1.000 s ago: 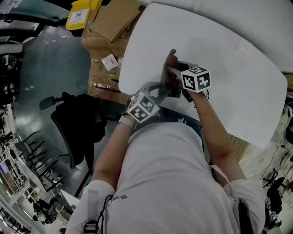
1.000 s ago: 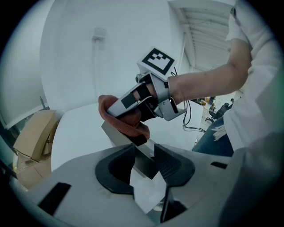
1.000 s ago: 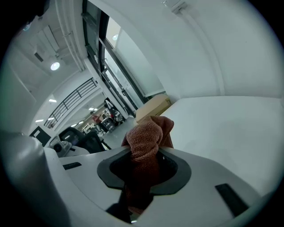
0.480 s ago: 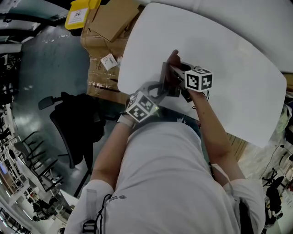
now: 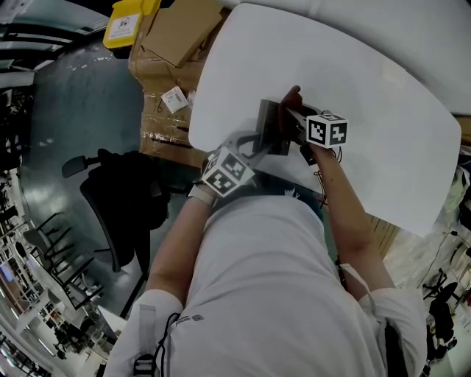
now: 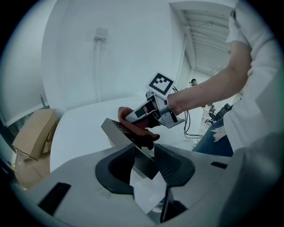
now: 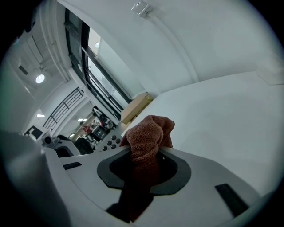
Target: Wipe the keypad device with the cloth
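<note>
The keypad device (image 5: 268, 124) is a flat grey slab held tilted above the white table (image 5: 383, 96). My left gripper (image 5: 255, 145) is shut on its near edge; in the left gripper view the keypad device (image 6: 119, 131) rises out of the left gripper (image 6: 144, 162). My right gripper (image 5: 297, 112) is shut on a reddish-brown cloth (image 5: 294, 95) and presses it on the device's far end. The cloth (image 6: 131, 120) lies on the button face. In the right gripper view the cloth (image 7: 147, 135) bunches in my right gripper (image 7: 144, 167), with round keypad buttons (image 7: 111, 142) just left of it.
Cardboard boxes (image 5: 174, 46) and a yellow container (image 5: 129, 20) stand on the floor beyond the table's left edge. A black office chair (image 5: 121, 195) is at my left. The table's near edge runs right in front of my body.
My right gripper has slid the cloth rightwards along the device, baring more of its grey left part. The left gripper has kept the device nearly still.
</note>
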